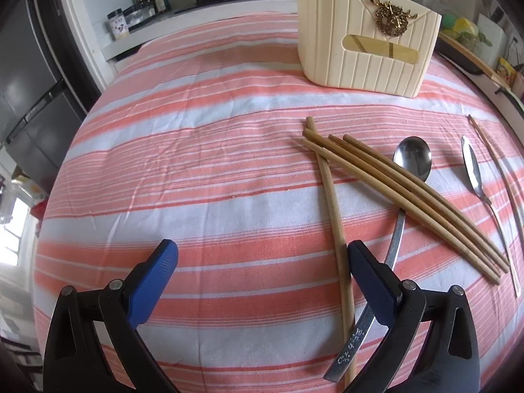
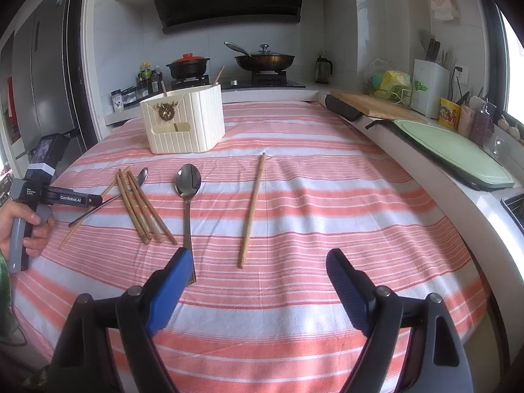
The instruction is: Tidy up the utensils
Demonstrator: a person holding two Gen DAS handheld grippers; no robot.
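Both hand-held grippers spread and empty: right hand-held gripper (image 2: 257,267) is nearest the lone chopstick (image 2: 252,209), lying lengthwise dead ahead on the surface (image 2: 327,196), pointing away; left hand-held gripper (image 1: 262,255) idle.

I see cloth (image 2: 294,196): coral-pink and white stripes. Holder (image 2: 186,121) at 11 o'clock in right view: cream, ribbed, gold emblem (image 2: 165,111). Chopsticks (image 1: 402,193): tan. Spoon (image 2: 187,180): silver. My right gripper (image 2: 257,260) pads (image 2: 170,291): blue on black. Pot lid (image 2: 190,58) at 12: red-orange. Board (image 2: 455,154) at 2: pale green.
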